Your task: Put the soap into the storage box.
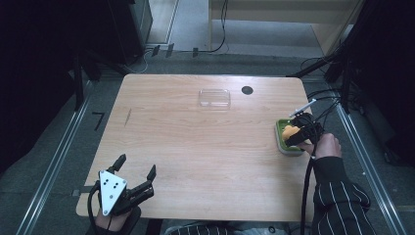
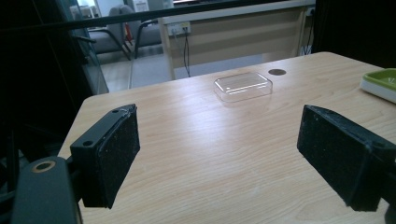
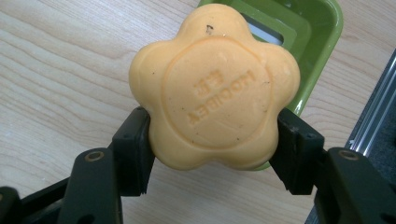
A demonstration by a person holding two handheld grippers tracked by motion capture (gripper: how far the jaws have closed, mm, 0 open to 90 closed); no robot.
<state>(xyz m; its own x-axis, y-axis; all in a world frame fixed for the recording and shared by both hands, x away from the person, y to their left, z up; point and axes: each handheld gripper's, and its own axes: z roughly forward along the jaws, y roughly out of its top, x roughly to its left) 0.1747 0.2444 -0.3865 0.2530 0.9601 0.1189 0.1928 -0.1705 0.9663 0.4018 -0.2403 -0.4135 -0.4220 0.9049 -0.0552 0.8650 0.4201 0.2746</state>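
the right gripper [image 3: 212,154] clamps a flower-shaped orange soap bar [image 3: 214,91] above the green soap dish [image 3: 322,42], while the left gripper [image 2: 219,154] rests spread wide, holding nothing.

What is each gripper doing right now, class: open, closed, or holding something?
Left gripper: open, holding nothing.
Right gripper: closed on the orange flower-shaped soap, over the green dish.
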